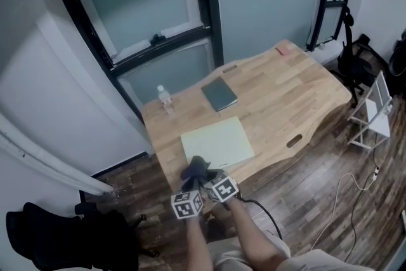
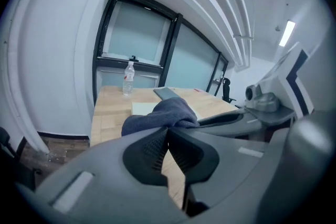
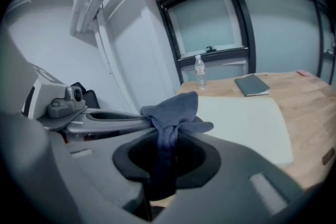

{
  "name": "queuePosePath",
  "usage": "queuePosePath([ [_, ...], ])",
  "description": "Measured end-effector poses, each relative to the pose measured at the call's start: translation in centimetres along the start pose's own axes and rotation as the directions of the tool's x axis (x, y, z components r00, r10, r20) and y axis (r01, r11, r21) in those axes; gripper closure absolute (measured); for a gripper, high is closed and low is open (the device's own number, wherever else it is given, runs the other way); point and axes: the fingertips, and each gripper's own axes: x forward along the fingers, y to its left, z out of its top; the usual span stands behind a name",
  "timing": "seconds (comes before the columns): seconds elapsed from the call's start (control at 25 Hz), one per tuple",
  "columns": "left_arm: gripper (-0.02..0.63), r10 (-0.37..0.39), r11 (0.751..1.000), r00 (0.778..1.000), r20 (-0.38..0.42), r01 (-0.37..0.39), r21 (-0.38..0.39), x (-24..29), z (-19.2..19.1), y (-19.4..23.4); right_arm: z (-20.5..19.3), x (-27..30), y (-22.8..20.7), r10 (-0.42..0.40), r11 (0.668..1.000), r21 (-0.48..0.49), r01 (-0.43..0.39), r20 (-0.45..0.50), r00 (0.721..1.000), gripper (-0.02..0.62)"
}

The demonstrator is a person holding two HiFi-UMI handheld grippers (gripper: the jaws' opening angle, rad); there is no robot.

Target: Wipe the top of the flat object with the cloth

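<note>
Your left gripper has its ribbed black jaws clenched together, tips right against the soft, bunched blue-gray cloth. Your right gripper squeezes that cloth, which hangs between its jaws. At twelve o'clock, the flat, pale green board lies on the wooden table. Farther on, a clear bottle stands at eleven o'clock.

No words, no numbers to read. Water bottle label too small. Marker cubes show only black-white squares, no letters.
</note>
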Motion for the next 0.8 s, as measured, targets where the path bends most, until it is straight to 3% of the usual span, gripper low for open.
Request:
queuePosePath([
  [0.12,0.598,-0.016,1.0,0.999,0.051,0.017,-0.021,-1.7,0.1,-3.2,-1.2,-4.5,-0.9,-0.006,1.0,-0.015,0.008,0.093,0.996,0.515],
  [0.24,0.598,-0.009,1.0,0.995,0.095,0.007,0.023,-3.4,-0.4,-5.3,-3.5,-8.9,-3.7,-0.047,0.999,0.01,0.046,0.131,0.99,0.515],
  [0.44,0.598,0.03,0.995,0.992,0.126,-0.042,0.092,-5.0,-1.6,-7.8,-6.4,-14.2,-8.0,-0.159,0.986,0.073,0.149,0.152,0.975,0.515],
  [0.8,0.598,0.043,0.989,0.989,0.144,-0.063,0.134,-5.8,-3.1,-11.8,-8.0,-17.8,-8.1,-0.171,0.985,0.029,0.168,0.158,0.972,0.515],
])
